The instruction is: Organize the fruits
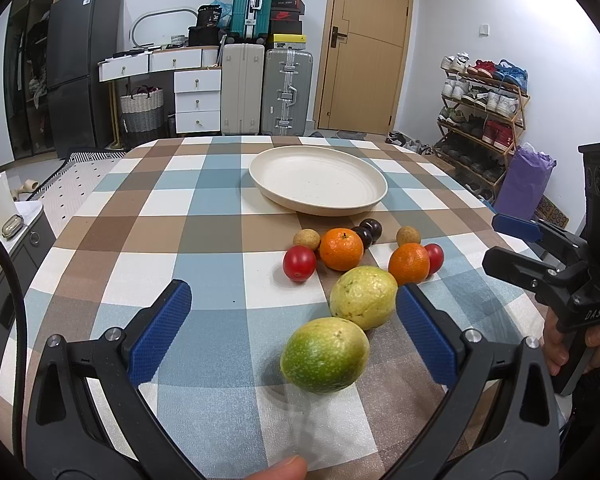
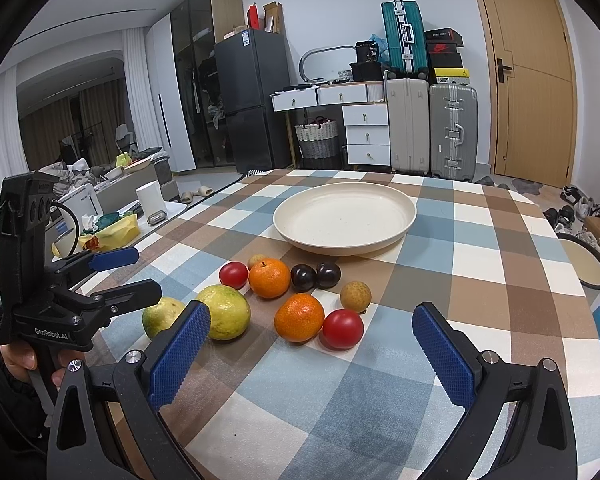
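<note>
Fruits (image 1: 342, 256) before plate (image 1: 318, 200)

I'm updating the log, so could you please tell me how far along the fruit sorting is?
Nothing looks done: the plate is bare and all ten fruits lie on the tablecloth. Nothing is in hand; the left gripper is open around the green fruit, the right gripper open behind the rest. Everything is left, including the oranges and tomatoes.

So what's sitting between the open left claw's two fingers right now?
In the left wrist view, the green fruit lies on the tablecloth between the left claw's fingers; the yellow-green fruit sits just beyond it, near the right fingertip.
</note>
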A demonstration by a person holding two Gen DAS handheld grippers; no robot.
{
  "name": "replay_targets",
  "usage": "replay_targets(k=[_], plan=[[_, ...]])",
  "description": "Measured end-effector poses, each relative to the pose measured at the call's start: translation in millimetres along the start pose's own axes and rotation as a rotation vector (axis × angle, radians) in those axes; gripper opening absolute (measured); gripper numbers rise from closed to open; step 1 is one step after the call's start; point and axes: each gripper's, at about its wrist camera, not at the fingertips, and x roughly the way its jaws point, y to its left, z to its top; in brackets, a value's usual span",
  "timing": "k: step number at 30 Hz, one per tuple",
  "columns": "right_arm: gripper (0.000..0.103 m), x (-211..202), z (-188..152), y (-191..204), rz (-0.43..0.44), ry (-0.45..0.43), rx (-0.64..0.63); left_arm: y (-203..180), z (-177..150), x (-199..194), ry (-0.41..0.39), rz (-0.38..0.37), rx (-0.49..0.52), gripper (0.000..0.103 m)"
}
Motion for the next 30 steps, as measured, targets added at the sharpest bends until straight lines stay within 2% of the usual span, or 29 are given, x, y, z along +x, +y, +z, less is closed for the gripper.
replay_targets(k=[27,30], plan=[[0.103,-1.7,-8.3,-2.1,-0.005,0.008,0.006,-0.6,-1.1,-0.3,0.002,0.000,0.000,0.102],[0.103,4.9,-1.6,-7.7,-0.009,0.012,0.010,-0.6,-1.1,-0.2,0.002,0.000,0.001,0.102]])
